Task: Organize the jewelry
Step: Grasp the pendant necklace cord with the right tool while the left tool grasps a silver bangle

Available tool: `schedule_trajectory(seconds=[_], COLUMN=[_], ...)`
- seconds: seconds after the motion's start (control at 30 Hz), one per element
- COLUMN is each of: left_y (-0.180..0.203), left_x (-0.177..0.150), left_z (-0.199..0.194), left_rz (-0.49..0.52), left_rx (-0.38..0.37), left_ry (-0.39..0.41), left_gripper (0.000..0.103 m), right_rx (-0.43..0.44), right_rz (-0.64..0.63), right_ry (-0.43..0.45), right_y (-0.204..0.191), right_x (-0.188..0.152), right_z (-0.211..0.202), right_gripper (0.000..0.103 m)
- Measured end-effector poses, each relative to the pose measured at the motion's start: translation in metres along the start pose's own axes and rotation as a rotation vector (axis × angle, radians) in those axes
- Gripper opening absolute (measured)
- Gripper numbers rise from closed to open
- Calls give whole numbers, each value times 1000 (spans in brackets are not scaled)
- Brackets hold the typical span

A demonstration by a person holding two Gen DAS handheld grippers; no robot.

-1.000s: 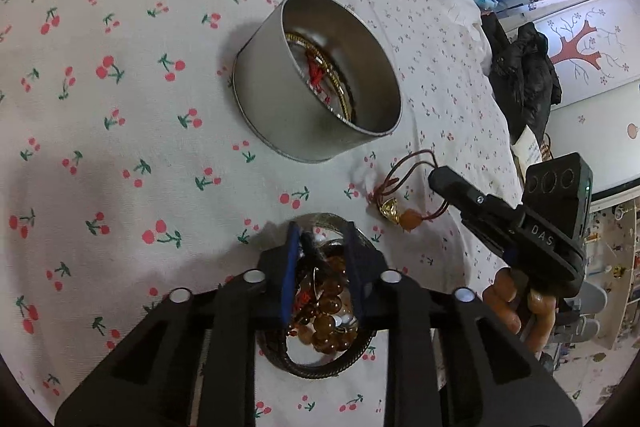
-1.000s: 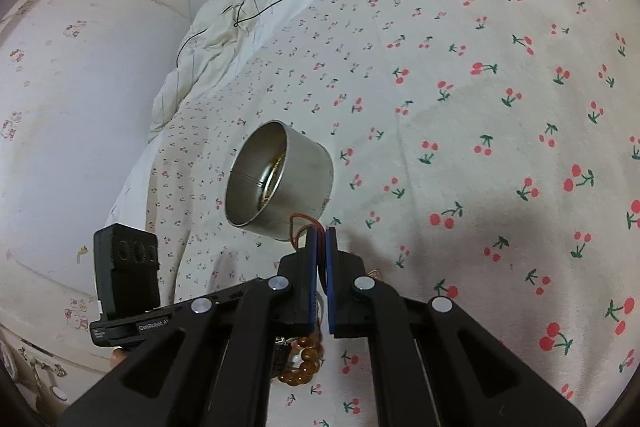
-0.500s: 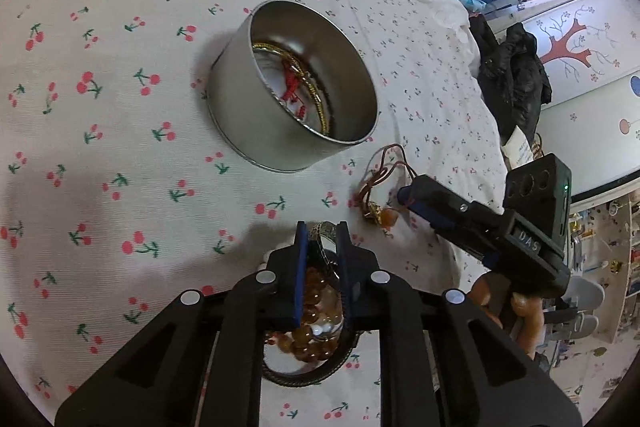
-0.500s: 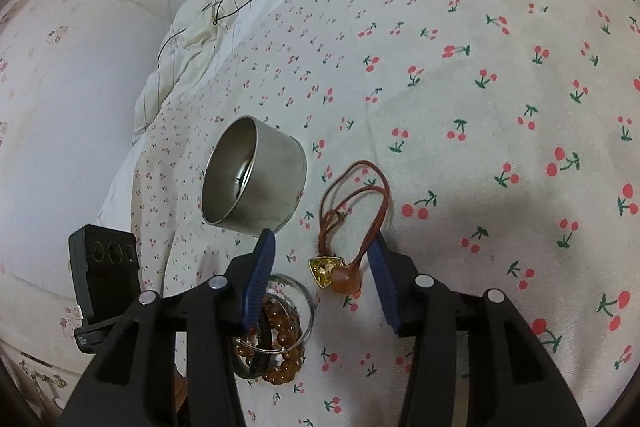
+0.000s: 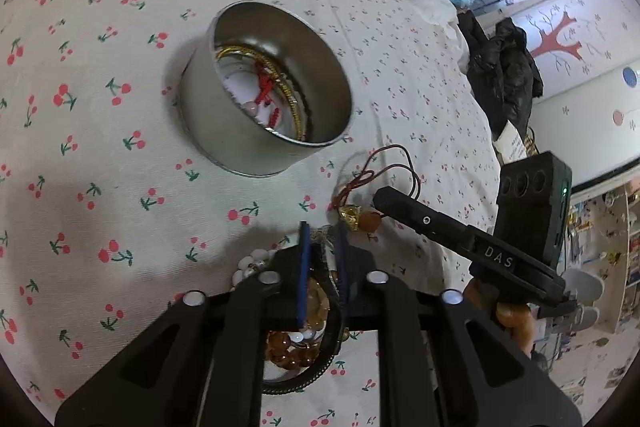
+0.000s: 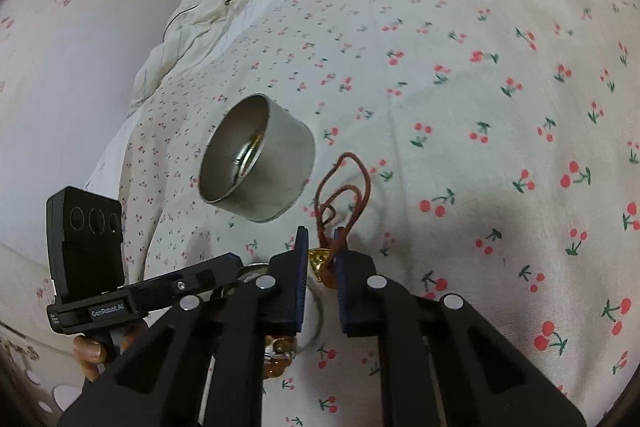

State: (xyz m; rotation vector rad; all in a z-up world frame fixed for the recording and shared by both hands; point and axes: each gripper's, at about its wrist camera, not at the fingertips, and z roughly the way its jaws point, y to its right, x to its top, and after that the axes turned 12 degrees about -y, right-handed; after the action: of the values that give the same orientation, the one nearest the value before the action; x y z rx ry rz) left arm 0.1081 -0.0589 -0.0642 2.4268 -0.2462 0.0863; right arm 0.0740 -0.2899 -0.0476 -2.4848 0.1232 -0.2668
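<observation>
Left wrist view: the left gripper (image 5: 322, 227) has drawn its jaws together from a slightly wider set a second ago, clamping on the rim of the pile of bracelets (image 5: 298, 343) lying on the cherry-print bedsheet (image 5: 100, 187) just below the metal tin (image 5: 266, 93). The tin already holds a gold bangle with red cord. I judge the pile gripped and ready to lift toward the tin. The right gripper (image 5: 378, 197) shows at the right, tip at the brown cord necklace (image 5: 394, 167); its body reads "DAS".

Right wrist view: the right gripper (image 6: 322, 241), shut a second ago and wide half a second ago, is closing again, the necklace (image 6: 344, 195) and its gold pendant between the jaws; whether the pads press it yet cannot be told. The left gripper's body reads "GenRobot.AI".
</observation>
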Motion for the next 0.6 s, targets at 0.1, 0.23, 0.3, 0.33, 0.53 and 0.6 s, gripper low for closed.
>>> schedule_trajectory(seconds=[0.1, 0.23, 0.3, 0.33, 0.53, 0.6], left_y=[6, 19, 21, 23, 27, 26], left_x=[-2, -5, -6, -6, -6, -6], left_z=[-3, -2, 1, 3, 10, 12], left_rz=[33, 104, 115, 121, 134, 122], left_rx=[15, 48, 40, 34, 14, 10], left_ry=[3, -10, -32, -47, -78, -84], left_gripper=[6, 6, 6, 6, 12, 19], right_rx=[-4, 0, 2, 4, 22, 23], right_rz=[-9, 1, 6, 9, 47, 61], right_ry=[11, 19, 17, 15, 11, 9], right_y=[-2, -1, 1, 1, 9, 12], right_x=[0, 2, 2, 3, 4, 4], right_z=[-3, -5, -4, -4, -3, -2], right_gripper=[13, 13, 13, 13, 13, 13])
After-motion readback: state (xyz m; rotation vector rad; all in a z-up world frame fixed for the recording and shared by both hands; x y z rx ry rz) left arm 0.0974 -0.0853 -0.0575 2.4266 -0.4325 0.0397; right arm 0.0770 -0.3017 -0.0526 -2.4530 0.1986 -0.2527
